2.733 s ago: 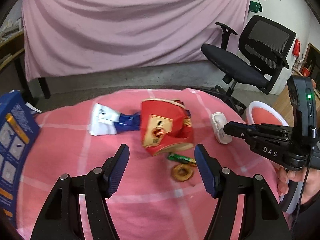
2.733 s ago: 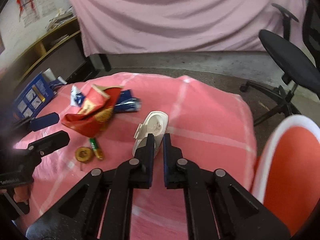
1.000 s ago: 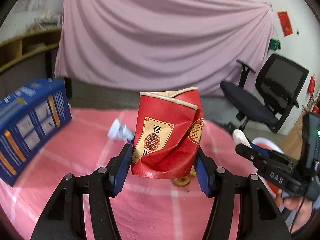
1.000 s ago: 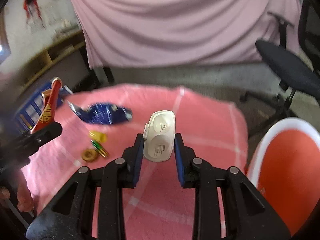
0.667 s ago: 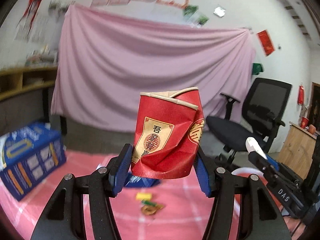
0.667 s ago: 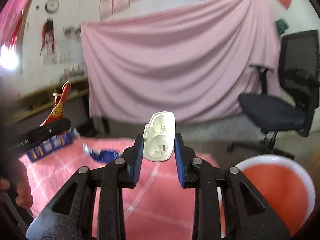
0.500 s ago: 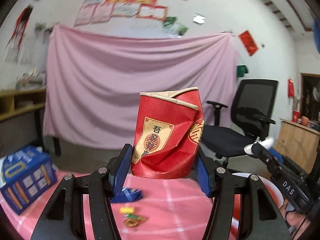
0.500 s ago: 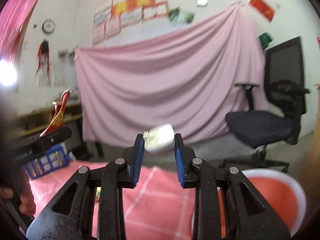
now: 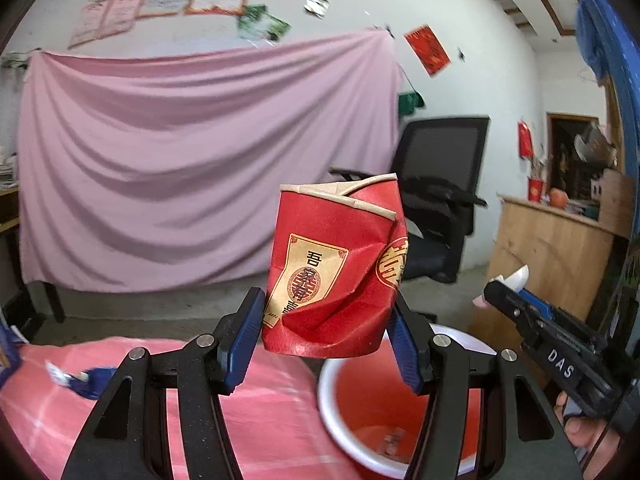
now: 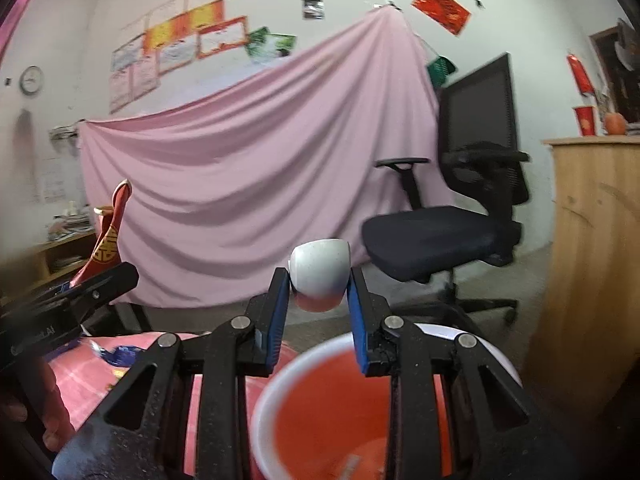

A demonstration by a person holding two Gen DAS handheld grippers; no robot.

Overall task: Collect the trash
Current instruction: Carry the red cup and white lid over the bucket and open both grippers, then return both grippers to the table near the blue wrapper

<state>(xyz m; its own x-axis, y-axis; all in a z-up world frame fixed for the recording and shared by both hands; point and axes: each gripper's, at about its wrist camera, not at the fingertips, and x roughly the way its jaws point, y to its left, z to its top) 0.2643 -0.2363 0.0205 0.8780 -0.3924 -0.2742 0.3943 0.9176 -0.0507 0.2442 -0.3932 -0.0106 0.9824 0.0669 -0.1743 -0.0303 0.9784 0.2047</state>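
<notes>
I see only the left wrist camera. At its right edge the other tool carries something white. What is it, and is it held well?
Observer: In the right wrist view it is a rounded white plastic case, pinched between both blue pads of the right tool.
Operator: Is that tool over the red bin?
Observer: The bin opens directly beneath its fingers. Whether the case itself is past the rim, I cannot tell.
Operator: How does my red cup look from there?
Observer: Seen edge-on, the red cup is crushed nearly flat.
</notes>
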